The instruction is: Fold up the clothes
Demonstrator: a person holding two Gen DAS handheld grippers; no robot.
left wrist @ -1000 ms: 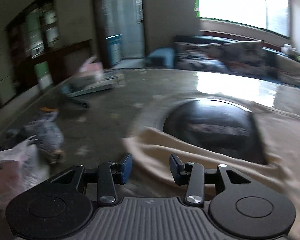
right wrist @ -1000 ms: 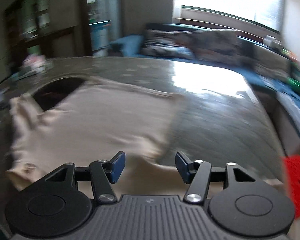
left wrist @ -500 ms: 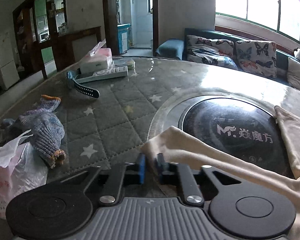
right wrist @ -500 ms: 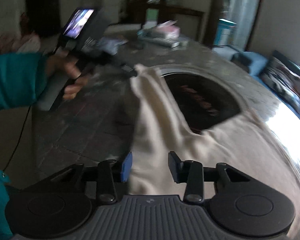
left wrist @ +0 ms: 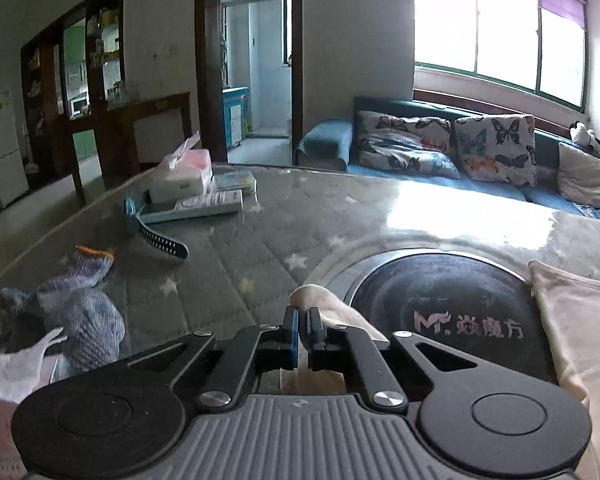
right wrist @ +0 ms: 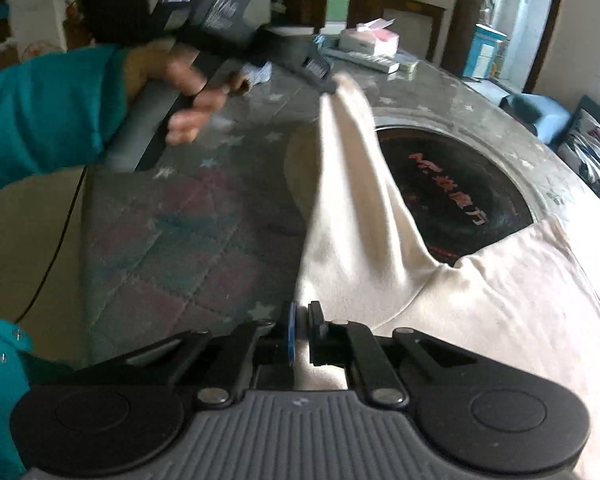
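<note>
So this is the grab-both-ends stage of the fold. The cream garment is spread over the counter, partly draped across the round black cooktop set into it. One sleeve is stretched out to the left gripper, which has just clamped down on the sleeve's end. The right gripper has just been closing too, and its jaws now pinch the cloth near the underarm — both look like solid holds.

Next move, I'd guess: lift the sleeve clear and swing it inward over the body of the garment, keeping it taut so it lands flat — and without dragging it toward the knitted glove nearby.
</note>
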